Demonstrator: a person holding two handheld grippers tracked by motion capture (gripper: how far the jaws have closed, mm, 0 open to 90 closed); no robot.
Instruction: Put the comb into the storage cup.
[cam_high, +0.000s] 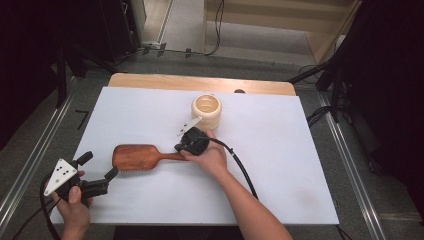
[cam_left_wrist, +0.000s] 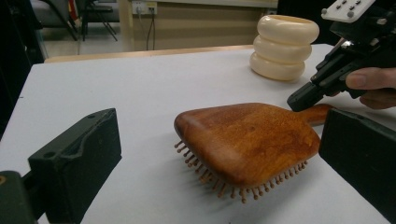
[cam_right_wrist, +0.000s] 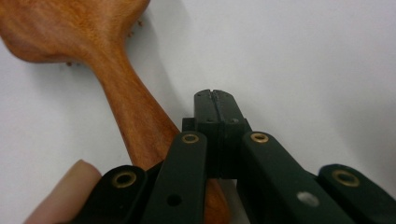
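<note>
Overhead, the right gripper (cam_high: 179, 148) sits at the handle of the wooden hairbrush (cam_high: 136, 156), which lies bristles-down on the white table (cam_high: 280, 165); the left gripper (cam_high: 100, 167) hangs open near the brush head. The cream ribbed pot (cam_high: 206, 111) stands beyond. Along the left gripper's wide-spread jaws, the brush lies between them. Along the right gripper's, the jaws are pressed together just beside the handle, gripping nothing.

l claw (cam_high: 98, 176) jaws wide apart; r claw (cam_right_wrist: 215, 100) jaws together.
</note>
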